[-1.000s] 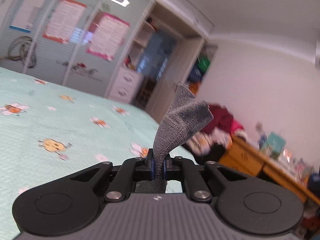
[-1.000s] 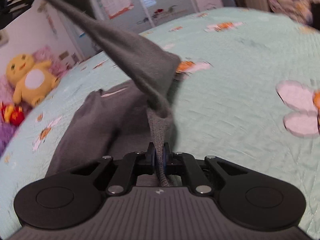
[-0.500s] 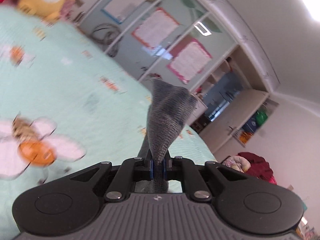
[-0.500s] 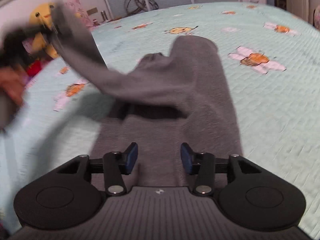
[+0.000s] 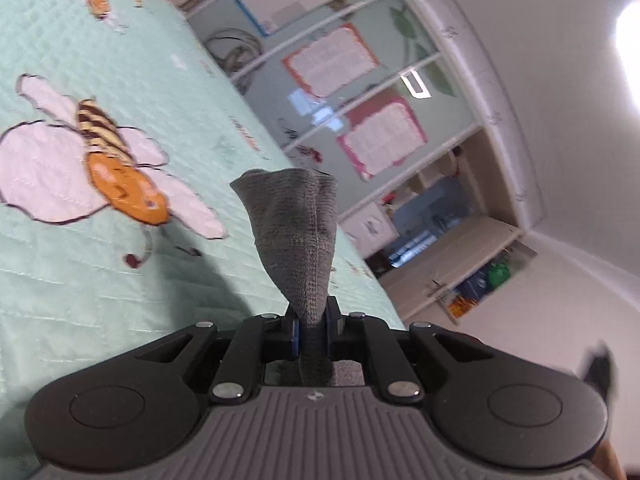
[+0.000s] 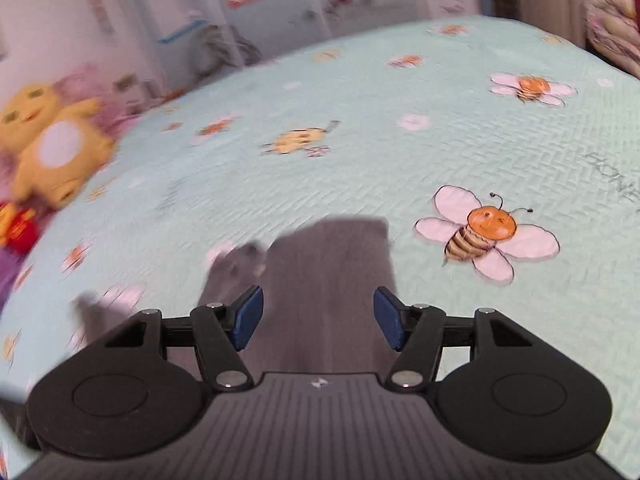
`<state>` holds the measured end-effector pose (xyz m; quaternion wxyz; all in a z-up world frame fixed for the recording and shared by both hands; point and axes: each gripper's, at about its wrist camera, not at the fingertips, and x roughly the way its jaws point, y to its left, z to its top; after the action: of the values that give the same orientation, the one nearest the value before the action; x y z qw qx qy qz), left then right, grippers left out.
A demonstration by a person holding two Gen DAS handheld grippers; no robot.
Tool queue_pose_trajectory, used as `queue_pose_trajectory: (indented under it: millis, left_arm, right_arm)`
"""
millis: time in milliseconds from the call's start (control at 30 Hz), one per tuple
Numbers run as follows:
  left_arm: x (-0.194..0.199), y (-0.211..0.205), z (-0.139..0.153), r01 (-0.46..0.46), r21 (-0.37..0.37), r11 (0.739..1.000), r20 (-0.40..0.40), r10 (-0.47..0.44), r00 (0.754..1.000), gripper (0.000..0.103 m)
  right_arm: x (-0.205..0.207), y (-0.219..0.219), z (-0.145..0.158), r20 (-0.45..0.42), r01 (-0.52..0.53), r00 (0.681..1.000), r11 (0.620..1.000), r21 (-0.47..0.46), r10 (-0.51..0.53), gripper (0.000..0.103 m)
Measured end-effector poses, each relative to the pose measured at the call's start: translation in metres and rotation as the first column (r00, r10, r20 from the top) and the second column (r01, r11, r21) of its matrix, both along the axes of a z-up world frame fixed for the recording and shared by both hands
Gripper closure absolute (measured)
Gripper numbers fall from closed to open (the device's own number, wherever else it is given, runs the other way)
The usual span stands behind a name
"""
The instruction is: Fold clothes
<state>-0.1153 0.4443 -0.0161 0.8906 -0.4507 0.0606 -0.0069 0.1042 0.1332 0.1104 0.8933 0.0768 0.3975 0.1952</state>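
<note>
Your left gripper [image 5: 313, 330] clamps a bunched end of the grey garment [image 6: 328, 280], which lies mid-bedspread [image 6: 400, 160]. Your right gripper [image 6: 318, 320], jaws just opened, hovers empty above it. Mid-fold: lay that end down next.

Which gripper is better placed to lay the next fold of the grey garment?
Left. The left gripper is shut on a bunched corner of the grey garment above the bedspread. The right gripper has just been opening; it hangs empty over cloth already lying flat.

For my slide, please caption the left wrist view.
Left gripper shut on grey garment above bee-print bedspread.
</note>
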Motion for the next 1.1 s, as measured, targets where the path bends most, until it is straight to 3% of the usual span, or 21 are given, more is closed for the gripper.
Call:
queue_pose_trajectory:
  millis: [133, 267, 367, 433, 500, 567, 767, 833, 967, 1100]
  left_arm:
    - [0.002, -0.005, 0.008, 0.031, 0.032, 0.999, 0.035, -0.032, 0.999, 0.095]
    - [0.003, -0.007, 0.005, 0.049, 0.022, 0.999, 0.037, -0.050, 0.998, 0.095]
    - [0.005, -0.007, 0.004, 0.061, 0.031, 0.998, -0.022, -0.060, 0.998, 0.095]
    - [0.007, -0.007, 0.001, 0.072, 0.022, 0.997, -0.058, -0.070, 0.996, 0.095]
    - [0.008, -0.006, -0.002, 0.082, 0.010, 0.997, -0.075, -0.081, 0.994, 0.095]
    - [0.010, -0.004, -0.004, 0.092, -0.003, 0.996, -0.091, -0.092, 0.992, 0.095]
    - [0.004, -0.005, -0.007, 0.094, 0.000, 0.996, -0.090, -0.093, 0.992, 0.095]
    - [-0.001, -0.002, -0.006, 0.058, 0.001, 0.998, -0.070, -0.057, 0.996, 0.095]
    - [-0.008, 0.009, -0.006, -0.029, -0.003, 1.000, -0.056, 0.029, 0.998, 0.096]
    - [-0.005, 0.012, -0.010, -0.021, -0.015, 1.000, -0.076, 0.020, 0.997, 0.096]
  right_arm:
    - [0.051, 0.040, 0.002, -0.023, 0.063, 0.997, 0.983, -0.175, -0.068, 0.041]
    - [0.086, 0.075, -0.011, -0.093, 0.064, 0.990, 0.939, -0.337, -0.101, 0.041]
    - [0.096, 0.090, -0.026, -0.136, 0.026, 0.986, 0.896, -0.444, -0.096, 0.050]
    - [0.089, 0.093, -0.032, -0.133, -0.008, 0.989, 0.856, -0.517, -0.071, 0.064]
    - [0.083, 0.096, -0.039, -0.131, -0.040, 0.990, 0.812, -0.582, -0.045, 0.064]
    - [0.079, 0.091, -0.044, -0.121, -0.047, 0.992, 0.811, -0.583, -0.030, 0.064]
    - [0.084, 0.075, -0.050, -0.124, 0.006, 0.989, 0.871, -0.492, -0.077, 0.066]
    - [0.088, 0.070, -0.048, -0.129, 0.030, 0.987, 0.891, -0.452, -0.099, 0.083]
    - [0.098, 0.062, -0.050, -0.110, 0.090, 0.982, 0.898, -0.430, -0.151, 0.089]
    - [0.111, 0.053, -0.065, -0.122, 0.146, 0.970, 0.906, -0.398, -0.210, 0.089]
